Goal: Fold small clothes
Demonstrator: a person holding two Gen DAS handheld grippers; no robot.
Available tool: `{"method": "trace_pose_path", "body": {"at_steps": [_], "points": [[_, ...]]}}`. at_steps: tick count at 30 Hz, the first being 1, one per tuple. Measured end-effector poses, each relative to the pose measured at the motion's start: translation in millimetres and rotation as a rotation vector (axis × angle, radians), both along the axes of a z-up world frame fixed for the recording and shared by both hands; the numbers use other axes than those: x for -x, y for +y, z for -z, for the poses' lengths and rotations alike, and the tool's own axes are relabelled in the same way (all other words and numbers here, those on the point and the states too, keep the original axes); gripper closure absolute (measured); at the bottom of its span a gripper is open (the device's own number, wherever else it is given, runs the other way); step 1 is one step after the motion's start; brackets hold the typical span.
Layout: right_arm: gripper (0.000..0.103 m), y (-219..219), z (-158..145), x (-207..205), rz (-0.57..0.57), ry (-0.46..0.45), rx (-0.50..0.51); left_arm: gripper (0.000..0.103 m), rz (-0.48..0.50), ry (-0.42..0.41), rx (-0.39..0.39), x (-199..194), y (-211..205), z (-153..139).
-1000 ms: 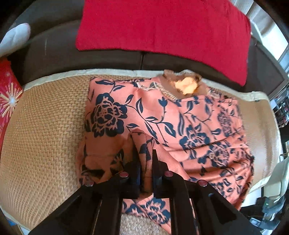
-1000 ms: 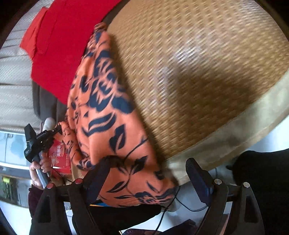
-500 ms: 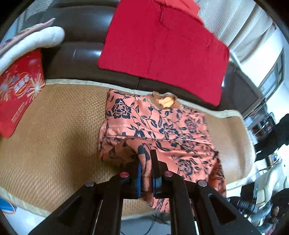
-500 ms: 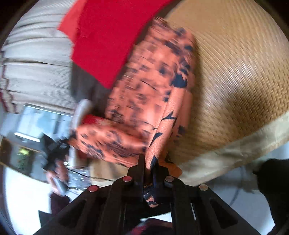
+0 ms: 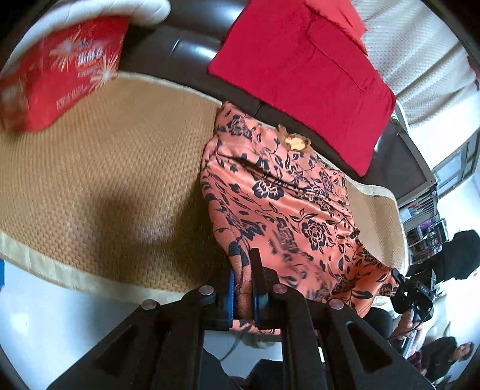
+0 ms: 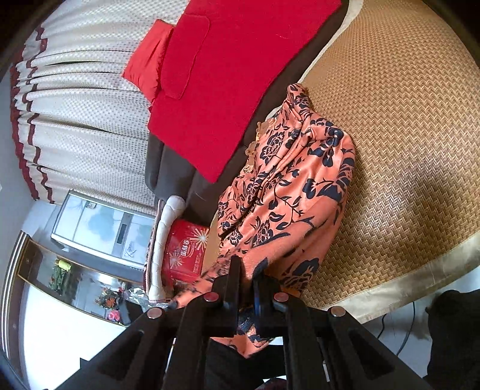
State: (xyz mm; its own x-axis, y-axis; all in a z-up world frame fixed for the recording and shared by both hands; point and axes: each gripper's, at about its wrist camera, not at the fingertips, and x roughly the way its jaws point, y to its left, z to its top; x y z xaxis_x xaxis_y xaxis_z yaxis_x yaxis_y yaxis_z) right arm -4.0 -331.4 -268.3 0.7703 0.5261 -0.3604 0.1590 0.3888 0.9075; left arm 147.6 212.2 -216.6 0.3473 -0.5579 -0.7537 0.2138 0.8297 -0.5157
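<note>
An orange garment with dark blue flowers lies partly on the woven mat, its near edge lifted off. My left gripper is shut on the garment's near left edge. My right gripper is shut on the garment's other near edge, and the cloth hangs between the two. The right gripper also shows in the left wrist view at the lower right. The garment's far end with a tan collar rests by the sofa back.
A red cloth hangs over the dark sofa back. A red printed box and a white cushion stand at the mat's left end. The mat's pale border marks the seat's front edge. Curtains hang behind.
Both grippers have pulled back and up from the mat with the garment's near edge pinched. The cloth has lifted and stretched between them. A second ago the right gripper was open.
</note>
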Motion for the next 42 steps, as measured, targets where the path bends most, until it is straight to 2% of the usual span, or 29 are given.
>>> {"method": "trace_pose_path", "body": {"at_steps": [4, 7, 10, 13, 16, 19, 21, 22, 23, 25, 26, 27, 30, 31, 33, 35, 37, 39, 40, 42], "points": [[0.096, -21, -21, 1, 0.002, -0.044, -0.015, 0.094, -0.006, -0.021, 0.035, -25, -8, -19], [0.096, -41, -49, -22, 0.023, -0.103, -0.002, 0.094, -0.009, -0.065, 0.056, -62, -17, -43], [0.096, -67, -76, -64, 0.074, -0.152, 0.025, 0.094, -0.038, -0.076, 0.055, -119, -28, -56], [0.096, -100, -83, -127, 0.15, -0.164, 0.024, 0.094, -0.076, -0.04, 0.063, -188, -45, -47], [0.096, -127, -64, -189, 0.229, -0.131, 0.024, 0.092, -0.108, 0.002, 0.045, -262, -69, -11], [0.091, -151, -7, -246, 0.328, -0.044, -0.062, 0.086, -0.142, 0.076, 0.052, -312, -85, 37], [0.09, -162, 29, -264, 0.396, 0.026, -0.108, 0.086, -0.195, 0.108, 0.03, -334, -87, 67], [0.089, -167, 44, -269, 0.42, 0.041, -0.128, 0.086, -0.222, 0.112, 0.047, -340, -84, 77], [0.083, -170, 54, -270, 0.436, 0.05, -0.144, 0.085, -0.246, 0.112, 0.08, -342, -80, 85], [0.062, -176, 69, -265, 0.471, 0.05, -0.16, 0.082, -0.28, 0.086, 0.129, -339, -71, 87], [0.035, -178, 70, -262, 0.488, 0.052, -0.148, 0.077, -0.297, 0.054, 0.129, -332, -69, 82], [0.028, -179, 66, -258, 0.504, 0.058, -0.125, 0.069, -0.307, 0.006, 0.116, -321, -69, 73], [0.028, -168, 32, -256, 0.451, -0.019, 0.002, 0.058, -0.264, -0.102, 0.053, -284, -91, 45], [0.028, -159, 20, -257, 0.423, -0.034, 0.049, 0.056, -0.238, -0.139, 0.011, -269, -104, 35], [0.028, -130, -2, -258, 0.343, -0.046, 0.166, 0.038, -0.176, -0.231, -0.087, -241, -137, 19], [0.03, -93, -14, -263, 0.253, -0.044, 0.288, 0.032, -0.132, -0.31, -0.215, -214, -173, 15], [0.03, -62, -15, -270, 0.178, -0.024, 0.366, 0.031, -0.091, -0.318, -0.261, -202, -198, 21], [0.034, -39, -7, -278, 0.128, 0.007, 0.393, 0.031, -0.065, -0.302, -0.303, -201, -213, 34], [0.034, -32, -5, -282, 0.113, 0.023, 0.406, 0.031, -0.084, -0.295, -0.349, -203, -218, 43], [0.036, -17, 0, -291, 0.09, 0.058, 0.504, 0.031, -0.121, -0.268, -0.379, -207, -216, 60]]}}
